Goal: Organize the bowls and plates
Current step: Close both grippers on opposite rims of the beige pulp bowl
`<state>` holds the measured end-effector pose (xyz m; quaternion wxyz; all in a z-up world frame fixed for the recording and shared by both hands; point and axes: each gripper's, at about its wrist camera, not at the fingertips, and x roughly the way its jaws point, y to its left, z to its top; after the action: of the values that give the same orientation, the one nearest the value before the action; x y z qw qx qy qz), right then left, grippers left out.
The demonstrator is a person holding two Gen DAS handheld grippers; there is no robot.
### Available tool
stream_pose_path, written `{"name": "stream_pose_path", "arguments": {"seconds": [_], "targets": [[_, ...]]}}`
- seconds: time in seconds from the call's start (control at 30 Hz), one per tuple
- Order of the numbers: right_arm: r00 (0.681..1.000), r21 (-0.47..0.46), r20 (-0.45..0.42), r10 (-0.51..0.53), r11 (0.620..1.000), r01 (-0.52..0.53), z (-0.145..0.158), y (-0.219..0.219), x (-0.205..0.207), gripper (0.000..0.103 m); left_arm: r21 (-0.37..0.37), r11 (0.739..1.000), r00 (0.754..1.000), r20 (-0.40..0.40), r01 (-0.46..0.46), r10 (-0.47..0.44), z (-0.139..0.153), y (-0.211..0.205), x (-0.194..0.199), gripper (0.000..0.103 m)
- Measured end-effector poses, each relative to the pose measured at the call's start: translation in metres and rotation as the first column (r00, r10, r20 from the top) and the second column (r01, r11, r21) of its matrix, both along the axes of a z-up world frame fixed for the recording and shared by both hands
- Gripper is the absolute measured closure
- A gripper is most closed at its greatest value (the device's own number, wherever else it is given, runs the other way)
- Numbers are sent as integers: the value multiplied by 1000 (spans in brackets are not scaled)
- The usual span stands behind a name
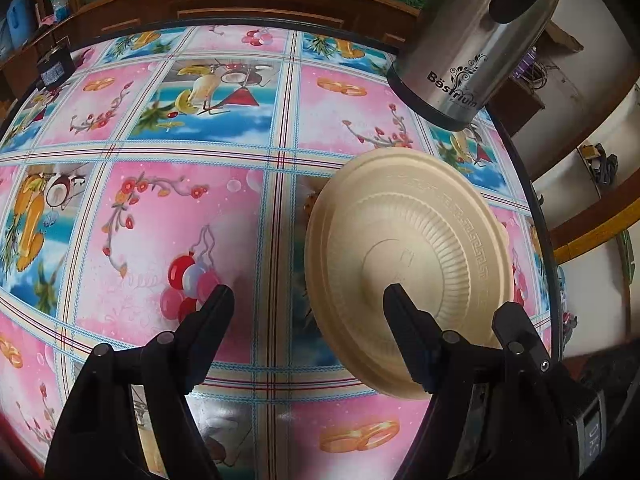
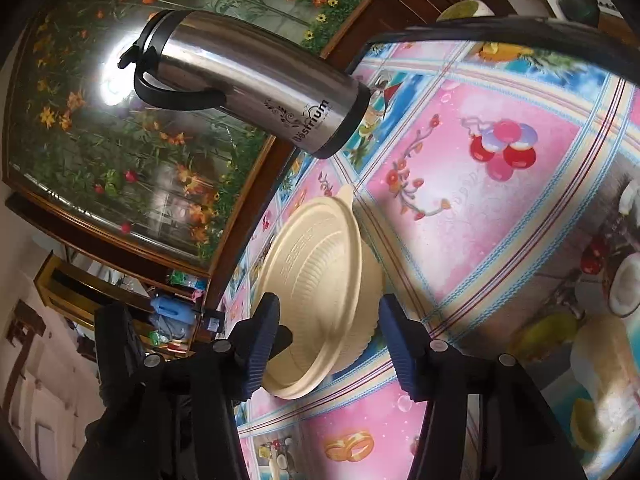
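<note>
Here, cream bowl [image 2: 320, 292] dead ahead between the spread, empty fingers of the right gripper [image 2: 326, 334], nearer than the likewise open left gripper [image 1: 308, 312], off to the bowl's left.

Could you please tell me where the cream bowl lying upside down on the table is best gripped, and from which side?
Grip the cream bowl by its thin flat rim, probably from the near side, where the right gripper already straddles it with open jaws. Its upturned ribbed bottom looks too wide and sloped to pinch.
</note>
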<state>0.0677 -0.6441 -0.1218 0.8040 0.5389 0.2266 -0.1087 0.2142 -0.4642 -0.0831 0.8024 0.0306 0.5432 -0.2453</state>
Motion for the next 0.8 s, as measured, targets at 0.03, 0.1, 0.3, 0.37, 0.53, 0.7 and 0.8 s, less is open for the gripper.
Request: {"name": "stream_pose_path", "arguments": {"seconds": [0.03, 0.1, 0.3, 0.37, 0.53, 0.7, 0.8], "targets": [[1000, 2, -6, 7, 1000, -7, -1, 1, 2, 40, 2, 1000, 1000, 1, 1, -1, 0, 0, 0, 26], [1000, 2, -10, 2, 1000, -2, -1, 1, 1, 39, 4, 1000, 1000, 3, 2, -2, 0, 0, 0, 26], [1000, 28, 16, -8, 1000, 8, -3, -3, -3, 34, 1, 1000, 1000, -4, 0, 0, -1, 0, 1, 26], [999, 35, 36, -2, 999, 1, -3, -4, -3, 28, -3, 1000, 1000, -8, 0, 0, -2, 1, 1, 26], [998, 35, 60, -3, 999, 1, 1, -5, -5, 20, -11, 1000, 1000, -13, -3, 3, -2, 2, 2, 26], [999, 62, 35, 13, 998, -15, 0, -5, -4, 20, -2, 1000, 1000, -4, 2, -2, -2, -1, 0, 26], [1000, 59, 24, -5, 998, 4, 1, -5, -7, 29, 7, 1000, 1000, 13, -1, 1, -2, -1, 0, 26]]}}
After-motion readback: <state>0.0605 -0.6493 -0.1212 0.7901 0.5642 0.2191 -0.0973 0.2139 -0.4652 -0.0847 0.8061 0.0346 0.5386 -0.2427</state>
